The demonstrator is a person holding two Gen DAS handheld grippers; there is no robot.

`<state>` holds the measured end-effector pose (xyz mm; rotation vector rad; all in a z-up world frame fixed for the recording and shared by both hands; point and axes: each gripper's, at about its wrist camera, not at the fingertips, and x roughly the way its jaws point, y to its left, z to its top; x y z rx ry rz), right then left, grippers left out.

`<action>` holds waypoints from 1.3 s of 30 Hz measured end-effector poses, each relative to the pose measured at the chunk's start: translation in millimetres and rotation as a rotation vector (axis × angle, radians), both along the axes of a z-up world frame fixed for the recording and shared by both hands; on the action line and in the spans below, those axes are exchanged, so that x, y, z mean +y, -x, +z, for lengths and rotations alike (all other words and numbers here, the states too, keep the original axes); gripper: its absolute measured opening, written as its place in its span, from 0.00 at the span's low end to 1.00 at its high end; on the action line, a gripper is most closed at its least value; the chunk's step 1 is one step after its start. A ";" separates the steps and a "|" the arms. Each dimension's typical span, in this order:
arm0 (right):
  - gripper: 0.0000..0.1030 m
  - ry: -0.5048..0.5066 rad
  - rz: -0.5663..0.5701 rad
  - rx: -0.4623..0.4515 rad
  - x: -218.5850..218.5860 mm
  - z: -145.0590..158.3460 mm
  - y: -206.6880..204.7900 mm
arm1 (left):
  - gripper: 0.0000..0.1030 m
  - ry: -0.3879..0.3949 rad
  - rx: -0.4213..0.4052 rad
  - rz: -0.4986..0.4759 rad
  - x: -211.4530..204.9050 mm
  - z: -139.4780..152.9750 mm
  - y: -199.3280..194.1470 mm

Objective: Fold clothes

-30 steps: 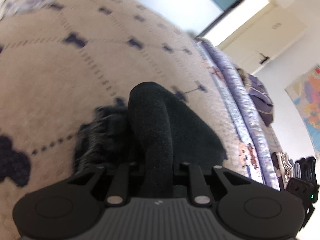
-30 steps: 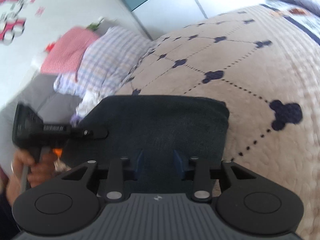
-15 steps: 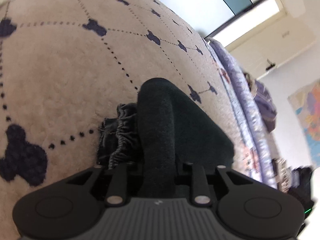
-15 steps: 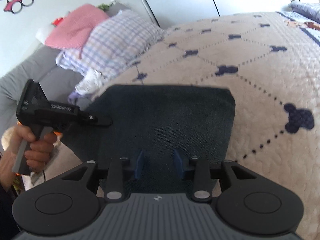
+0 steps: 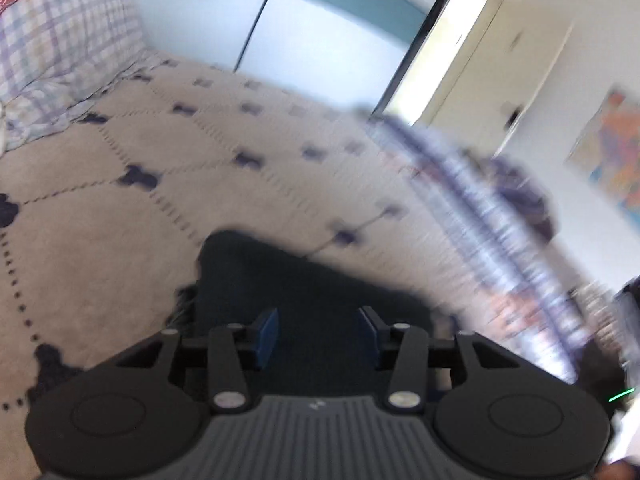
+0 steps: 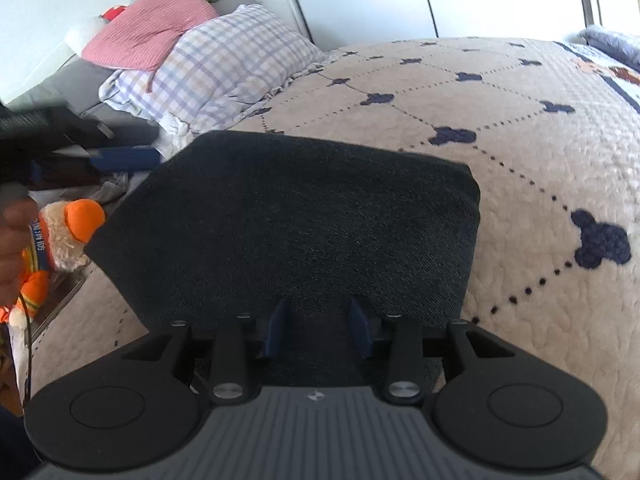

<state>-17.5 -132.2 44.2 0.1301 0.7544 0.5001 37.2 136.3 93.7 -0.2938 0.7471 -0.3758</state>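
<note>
A dark denim garment (image 6: 300, 220) lies folded into a flat block on the beige quilted bedspread (image 6: 540, 152). My right gripper (image 6: 318, 326) hovers over its near edge, blue pads apart, the cloth flat between them. In the left wrist view, which is blurred, the same garment (image 5: 320, 280) lies below my left gripper (image 5: 318, 332), which is open with nothing between its pads. In the right wrist view the left gripper's blue fingers (image 6: 128, 159) are off the garment's far left corner, and a hand (image 6: 12, 240) holds that gripper.
A checked pillow (image 6: 236, 68) and a red striped pillow (image 6: 152, 26) lie at the head of the bed. An orange plush toy (image 6: 64, 232) sits at the left bed edge. A lilac patterned blanket (image 5: 500, 216) runs along the far side.
My left gripper has let go of the rolled denim fold and lifted away, its pads now apart. The garment has settled flat. The right gripper has hardly moved.
</note>
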 end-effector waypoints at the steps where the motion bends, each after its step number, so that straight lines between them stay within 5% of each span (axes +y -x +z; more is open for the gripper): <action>1: 0.40 0.016 0.012 -0.009 -1.1 7.4 1.5 | 0.36 -0.018 0.025 0.016 -0.4 -6.8 -4.4; 4: 0.40 0.046 0.030 -0.074 -11.0 27.2 14.3 | 0.27 -0.012 0.042 0.033 5.1 -13.9 -9.8; 7: 0.16 0.091 0.041 -0.070 -17.7 27.8 23.1 | 0.23 0.001 0.057 0.043 8.8 -16.6 -10.8; 15: 0.15 0.091 0.071 0.043 -12.0 -9.4 25.8 | 0.14 -0.067 0.057 0.060 4.8 -27.8 -4.1; 19: 0.15 0.065 0.066 0.059 -11.5 -1.1 27.3 | 0.10 -0.065 0.058 0.060 9.2 -29.1 -4.7; 22: 0.17 0.041 0.075 0.067 -23.2 18.5 31.2 | 0.09 -0.065 0.055 0.059 11.4 -30.1 -3.6; 26: 0.17 0.078 0.144 0.139 -25.8 6.6 35.5 | 0.06 -0.068 0.062 0.060 10.6 -31.2 -3.9; 33: 0.17 0.131 0.151 0.110 -12.2 9.2 36.2 | 0.06 -0.081 0.062 0.069 9.2 -30.2 -3.1; 37: 0.42 0.123 0.095 -0.006 -24.9 33.8 29.2 | 0.06 -0.138 0.041 0.059 1.7 -28.6 -1.3; 39: 0.43 0.112 0.032 -0.063 -34.7 38.4 9.8 | 0.06 -0.155 0.038 0.061 -0.9 -27.8 -1.3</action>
